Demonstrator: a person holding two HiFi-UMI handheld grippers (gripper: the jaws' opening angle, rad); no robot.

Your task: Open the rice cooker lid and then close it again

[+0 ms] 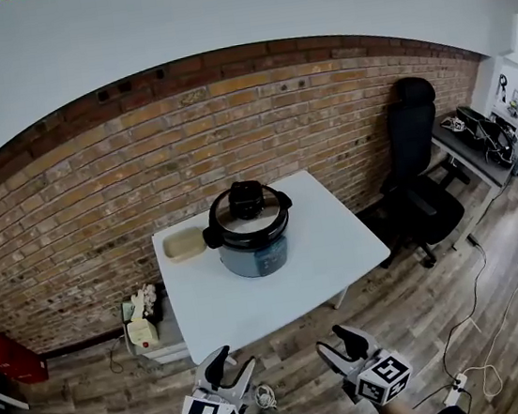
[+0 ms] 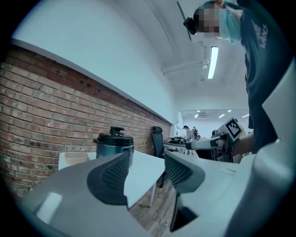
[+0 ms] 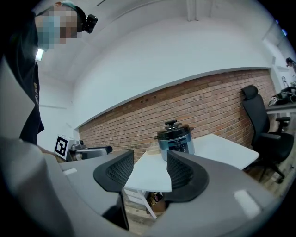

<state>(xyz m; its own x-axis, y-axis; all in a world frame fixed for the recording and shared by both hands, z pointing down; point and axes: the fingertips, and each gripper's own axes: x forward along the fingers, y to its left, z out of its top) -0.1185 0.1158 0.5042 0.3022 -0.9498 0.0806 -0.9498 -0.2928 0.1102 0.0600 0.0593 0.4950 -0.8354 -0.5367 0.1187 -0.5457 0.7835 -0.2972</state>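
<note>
Both tools are held about level, short of the near edge of the white counter (image 1: 326, 251) and pointing toward it. The left tool (image 1: 230, 364) has its jaws standing apart with nothing between them. The right tool (image 1: 332, 341) is spread wide and is just as empty. The rice cooker (image 1: 253, 245) sits straight ahead of the pair and well apart from them, on the far part of the counter near the brick wall (image 1: 94, 176). Its lid (image 1: 248, 210) is down, black knob on top. A shallow beige dish (image 1: 184, 244) lies just beside the cooker on the left tool's side. Out past the right tool stands a black office chair (image 1: 415, 171).
</note>
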